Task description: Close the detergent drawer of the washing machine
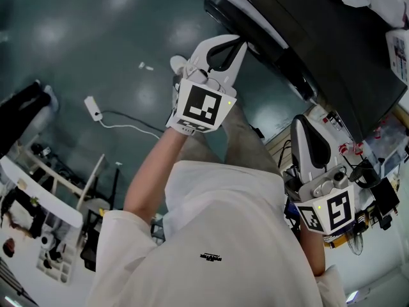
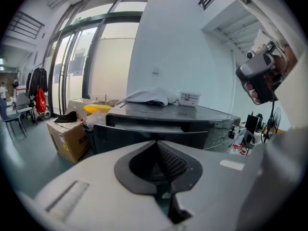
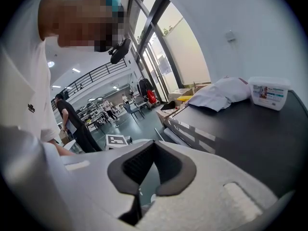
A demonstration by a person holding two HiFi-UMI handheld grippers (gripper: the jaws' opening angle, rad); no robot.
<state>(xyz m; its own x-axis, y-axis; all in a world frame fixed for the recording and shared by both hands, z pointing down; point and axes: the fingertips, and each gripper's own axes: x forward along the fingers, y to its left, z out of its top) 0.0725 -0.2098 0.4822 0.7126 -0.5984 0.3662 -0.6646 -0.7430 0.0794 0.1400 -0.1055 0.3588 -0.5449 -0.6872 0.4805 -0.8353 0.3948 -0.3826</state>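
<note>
The dark washing machine (image 1: 332,50) stands ahead and to the right, its detergent drawer (image 1: 250,16) pulled out toward me. In the left gripper view the drawer's dark front panel (image 2: 144,137) juts out below the machine's lid (image 2: 192,113). My left gripper (image 1: 233,41) (image 2: 156,146) is shut on nothing, a short way in front of the drawer and not touching it. My right gripper (image 1: 300,125) (image 3: 153,146) is also shut and empty, held beside the machine's top (image 3: 250,129); the open drawer (image 3: 190,128) shows left of it.
A crumpled cloth (image 3: 219,93) and a white box (image 3: 268,93) lie on the machine's lid. A cardboard box (image 2: 67,134) sits left of the machine. A power strip (image 1: 93,108) lies on the floor, white shelving (image 1: 45,200) at lower left, cluttered gear (image 1: 370,171) at right.
</note>
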